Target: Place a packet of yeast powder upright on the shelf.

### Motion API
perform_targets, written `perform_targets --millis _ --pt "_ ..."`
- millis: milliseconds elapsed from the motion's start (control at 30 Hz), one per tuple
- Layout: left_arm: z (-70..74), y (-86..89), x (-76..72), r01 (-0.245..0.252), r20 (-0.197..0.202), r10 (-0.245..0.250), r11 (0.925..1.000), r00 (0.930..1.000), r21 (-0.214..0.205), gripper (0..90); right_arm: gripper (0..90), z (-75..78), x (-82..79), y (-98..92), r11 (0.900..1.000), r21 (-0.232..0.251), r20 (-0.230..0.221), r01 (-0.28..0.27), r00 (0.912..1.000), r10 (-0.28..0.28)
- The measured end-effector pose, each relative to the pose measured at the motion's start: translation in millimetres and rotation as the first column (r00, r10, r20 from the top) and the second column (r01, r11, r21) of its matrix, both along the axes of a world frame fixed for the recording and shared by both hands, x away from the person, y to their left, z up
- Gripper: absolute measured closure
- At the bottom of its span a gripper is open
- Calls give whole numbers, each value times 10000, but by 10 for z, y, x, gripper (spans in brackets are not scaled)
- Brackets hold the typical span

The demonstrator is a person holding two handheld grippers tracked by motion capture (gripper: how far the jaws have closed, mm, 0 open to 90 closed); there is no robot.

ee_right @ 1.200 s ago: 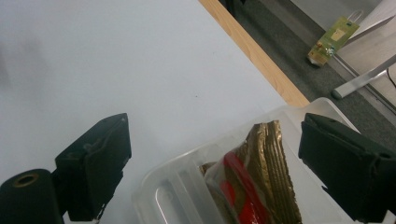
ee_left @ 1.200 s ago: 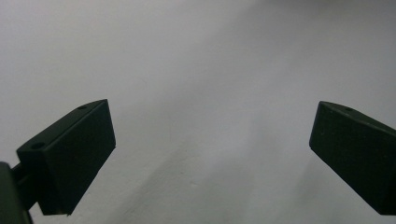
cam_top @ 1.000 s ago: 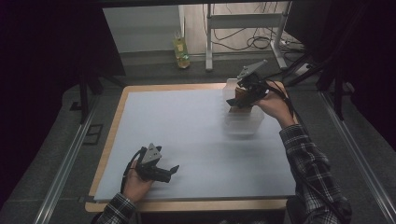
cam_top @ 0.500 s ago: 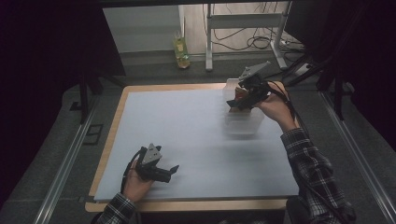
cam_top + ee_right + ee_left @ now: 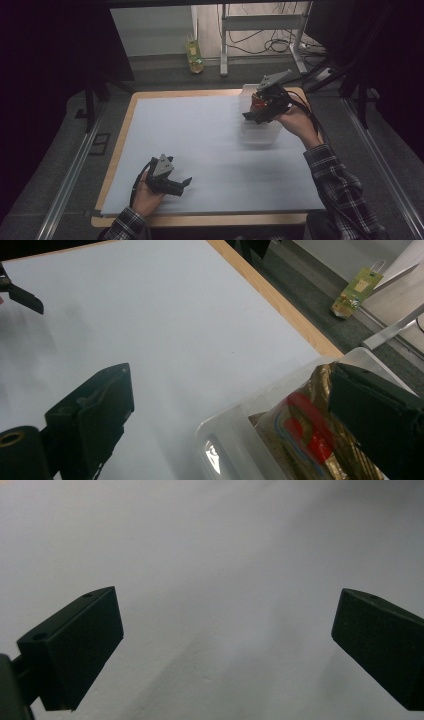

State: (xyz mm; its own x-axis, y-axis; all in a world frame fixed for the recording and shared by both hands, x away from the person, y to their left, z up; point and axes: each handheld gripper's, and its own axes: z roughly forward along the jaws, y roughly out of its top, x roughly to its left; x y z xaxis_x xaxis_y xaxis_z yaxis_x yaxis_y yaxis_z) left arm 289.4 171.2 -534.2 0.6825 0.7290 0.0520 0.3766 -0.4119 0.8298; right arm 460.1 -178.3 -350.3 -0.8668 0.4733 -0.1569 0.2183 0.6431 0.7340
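right gripper [image 5: 250, 116]: jaws spread, opening over packet [image 5: 305, 440] in tub [image 5: 260, 135], far-right corner | left gripper [image 5: 186, 181]: open, empty | risk: snagging tub rim, tipping it

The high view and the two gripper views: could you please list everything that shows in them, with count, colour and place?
Table: one, wooden edge, centre of the high view.
Sheet: one, pale grey-white, covering the table top.
Plastic bin: one, clear, far right part of the sheet.
Snack packet: one, gold-brown with a red mark, inside the bin.
Bottle: one, yellow-green, on the floor beyond the table.
Metal stand: one, light grey, on the floor behind the table, with cables.
Left gripper: one, black, near left of the sheet, open, nothing between its jaws.
Right gripper: one, black, above the bin; jaws just opening, nothing gripped.
Sleeves: two, plaid.
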Motion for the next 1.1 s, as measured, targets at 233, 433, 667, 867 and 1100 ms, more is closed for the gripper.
perform_targets --millis 233,433,667,867,1100 --pt "-1 1 0 5 -1 -5 10000 10000 -7 2 34 -28 -111 -22 9998 186 -10 -20 10000 20" --pt "-3 -2 0 24 -10 -24 10000 10000 10 3 17 -81 -220 -39 9995 232 66 -213 9998 211" --pt "-3 -4 -1 30 -10 -30 10000 10000 -3 2 7 -115 -339 -76 9992 290 202 -268 9995 262" --pt "-4 -5 -1 27 -13 -27 10000 10000 16 3 4 -153 -417 -132 9976 640 94 -275 9996 269" --pt "-5 -4 1 33 3 -33 10000 10000 38 3 4 -229 -504 -184 9975 705 -119 -51 9999 59"
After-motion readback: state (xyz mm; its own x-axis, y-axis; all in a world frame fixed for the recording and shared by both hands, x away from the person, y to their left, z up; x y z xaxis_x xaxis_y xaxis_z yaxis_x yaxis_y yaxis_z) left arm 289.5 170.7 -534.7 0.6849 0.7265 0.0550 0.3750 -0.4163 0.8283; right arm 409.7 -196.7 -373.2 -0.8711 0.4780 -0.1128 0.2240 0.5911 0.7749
